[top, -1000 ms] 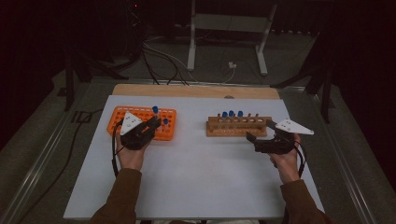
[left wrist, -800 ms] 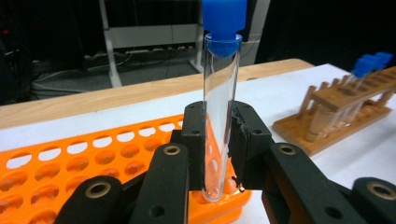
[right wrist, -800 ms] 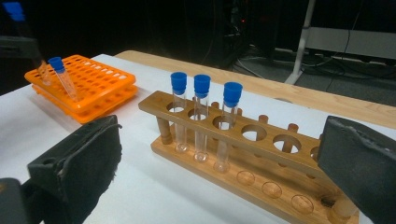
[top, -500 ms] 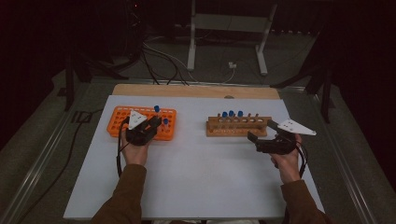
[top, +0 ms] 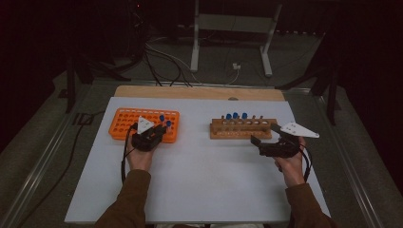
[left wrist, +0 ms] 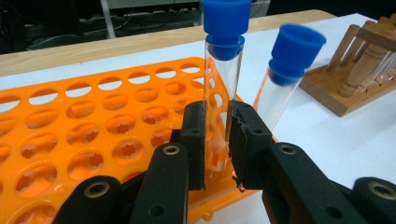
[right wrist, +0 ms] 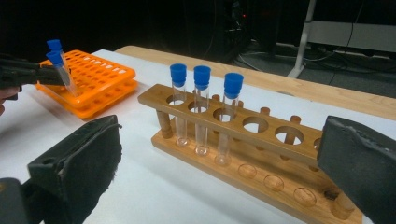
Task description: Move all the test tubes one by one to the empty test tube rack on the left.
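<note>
- The left claw (left wrist: 217,140) is clamped on a clear glass test tube with a blue cap (left wrist: 223,60), held upright over the orange plastic rack of round holes (left wrist: 93,140) at centre frame in the left gripper view.
- A second blue-capped tube (left wrist: 285,74) leans in that rack just beside it.
- Three capped tubes (right wrist: 201,109) stand in the wooden peg rack (right wrist: 261,154), mid-frame in the right gripper view; its other holes are empty.
- The right claw (right wrist: 219,163) gapes wide, holding nothing.
- Judged so: two tubes moved, three left.
</note>
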`<state>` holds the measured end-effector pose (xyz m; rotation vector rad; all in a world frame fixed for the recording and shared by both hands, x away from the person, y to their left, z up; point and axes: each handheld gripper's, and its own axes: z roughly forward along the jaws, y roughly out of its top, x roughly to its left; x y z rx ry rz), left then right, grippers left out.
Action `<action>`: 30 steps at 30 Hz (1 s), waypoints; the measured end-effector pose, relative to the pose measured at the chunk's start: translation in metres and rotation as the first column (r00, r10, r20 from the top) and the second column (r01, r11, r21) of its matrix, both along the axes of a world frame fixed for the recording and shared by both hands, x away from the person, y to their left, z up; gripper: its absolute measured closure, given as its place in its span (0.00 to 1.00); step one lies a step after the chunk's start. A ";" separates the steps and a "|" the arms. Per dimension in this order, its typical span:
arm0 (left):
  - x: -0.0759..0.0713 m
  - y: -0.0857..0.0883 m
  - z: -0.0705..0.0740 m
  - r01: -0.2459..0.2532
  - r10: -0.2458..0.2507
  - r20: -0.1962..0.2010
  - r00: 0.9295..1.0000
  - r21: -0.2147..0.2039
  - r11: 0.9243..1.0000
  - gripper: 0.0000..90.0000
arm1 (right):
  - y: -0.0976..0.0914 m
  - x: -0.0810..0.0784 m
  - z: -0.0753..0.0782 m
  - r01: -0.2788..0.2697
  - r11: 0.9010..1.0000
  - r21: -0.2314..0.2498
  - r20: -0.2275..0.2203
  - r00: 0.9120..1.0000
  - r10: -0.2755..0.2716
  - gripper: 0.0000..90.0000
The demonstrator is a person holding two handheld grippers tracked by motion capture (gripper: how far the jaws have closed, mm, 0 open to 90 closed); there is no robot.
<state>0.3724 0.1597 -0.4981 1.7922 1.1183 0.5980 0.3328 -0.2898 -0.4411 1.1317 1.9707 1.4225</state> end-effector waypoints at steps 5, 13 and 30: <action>-0.001 -0.003 0.000 0.016 -0.017 0.003 1.000 0.056 0.998 0.86 | 0.003 0.000 -0.001 -0.007 1.000 -0.004 -0.004 1.000 0.007 0.00; -0.001 -0.005 -0.004 0.019 -0.018 -0.014 1.000 0.074 0.997 0.86 | 0.004 0.000 -0.003 -0.009 1.000 -0.004 -0.007 1.000 0.009 0.00; -0.008 0.007 0.004 -0.016 0.015 -0.017 1.000 -0.030 0.999 0.67 | 0.005 0.001 -0.004 -0.007 1.000 -0.004 -0.010 1.000 0.007 0.00</action>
